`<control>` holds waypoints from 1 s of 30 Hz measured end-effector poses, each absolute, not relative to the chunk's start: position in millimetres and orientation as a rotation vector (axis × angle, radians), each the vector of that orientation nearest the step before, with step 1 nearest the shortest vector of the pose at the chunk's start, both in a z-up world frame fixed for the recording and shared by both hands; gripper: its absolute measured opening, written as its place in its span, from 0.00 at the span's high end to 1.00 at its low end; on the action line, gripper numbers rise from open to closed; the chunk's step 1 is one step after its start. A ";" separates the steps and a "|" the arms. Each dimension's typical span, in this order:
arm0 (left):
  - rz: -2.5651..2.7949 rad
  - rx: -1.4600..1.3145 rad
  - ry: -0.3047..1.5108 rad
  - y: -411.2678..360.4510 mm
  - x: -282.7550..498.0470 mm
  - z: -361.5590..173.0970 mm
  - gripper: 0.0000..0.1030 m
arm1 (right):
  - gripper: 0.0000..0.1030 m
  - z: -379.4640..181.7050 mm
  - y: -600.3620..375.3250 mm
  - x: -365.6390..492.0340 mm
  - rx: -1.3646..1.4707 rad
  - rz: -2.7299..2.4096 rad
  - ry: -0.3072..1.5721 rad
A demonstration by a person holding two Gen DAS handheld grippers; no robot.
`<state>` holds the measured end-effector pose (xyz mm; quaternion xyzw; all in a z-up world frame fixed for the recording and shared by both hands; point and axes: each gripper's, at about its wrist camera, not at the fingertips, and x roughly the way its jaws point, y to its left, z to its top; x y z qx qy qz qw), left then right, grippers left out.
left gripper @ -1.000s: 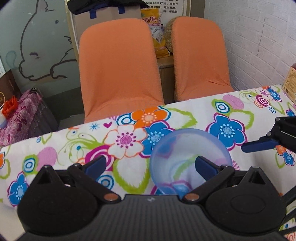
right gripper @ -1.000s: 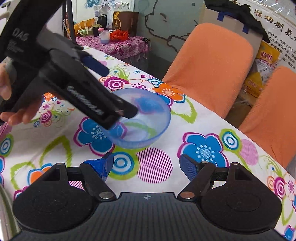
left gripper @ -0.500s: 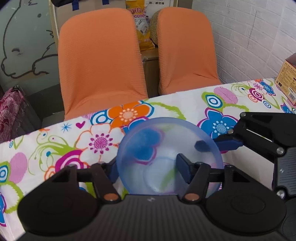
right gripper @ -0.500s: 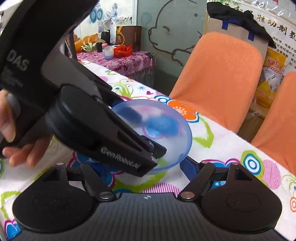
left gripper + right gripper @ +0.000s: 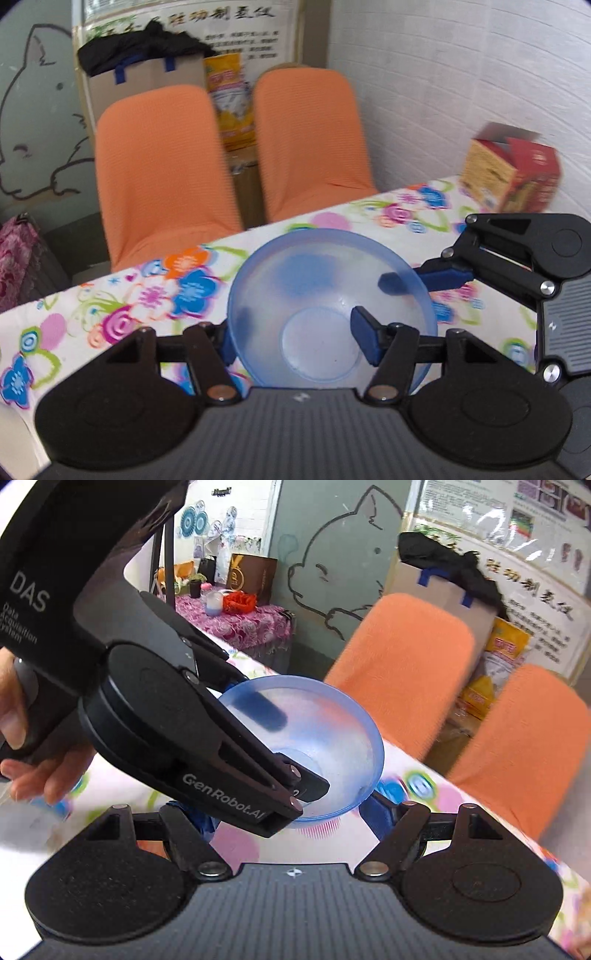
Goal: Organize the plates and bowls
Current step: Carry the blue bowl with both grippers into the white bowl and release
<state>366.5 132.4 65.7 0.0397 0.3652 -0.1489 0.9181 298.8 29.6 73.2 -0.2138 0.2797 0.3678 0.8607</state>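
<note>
Bare floral tablecloth (image 5: 110, 317) left of the bowl (image 5: 325, 295); right tongs (image 5: 443, 277) crowding its right rim.

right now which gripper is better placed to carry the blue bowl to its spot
Left. The left gripper already clamps the blue bowl wall, one finger inside. The right gripper is open beside it.

Your left tongs (image 5: 297, 341) are showing a matte black ribbed body, round side discs, silver and copper-coloured pivot screws and blue pads (image 5: 364, 341). Your right tongs (image 5: 286, 821) are looking the same. White lettering, "DAS" and "GenRobot.AI", is running along the left tool's body in the right wrist view.
</note>
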 end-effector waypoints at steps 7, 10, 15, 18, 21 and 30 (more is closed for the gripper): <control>-0.478 0.116 0.745 44.4 289.6 63.9 0.39 | 0.37 78.5 -38.2 227.6 -0.465 0.657 0.682; -0.535 0.133 0.772 11.5 266.8 53.5 0.39 | 0.37 69.6 -58.2 207.8 -0.453 0.623 0.728; -0.576 0.157 0.814 -18.6 242.2 32.5 0.37 | 0.37 49.7 -74.0 189.0 -0.438 0.610 0.768; -0.573 0.182 0.836 -25.4 233.4 23.6 0.33 | 0.37 39.1 -81.7 179.9 -0.444 0.625 0.770; -0.551 0.201 0.835 -26.9 232.7 19.4 0.26 | 0.37 33.2 -88.0 170.4 -0.464 0.630 0.756; -0.471 0.202 0.855 -13.9 244.8 15.2 0.12 | 0.37 23.3 -102.6 163.2 -0.443 0.626 0.791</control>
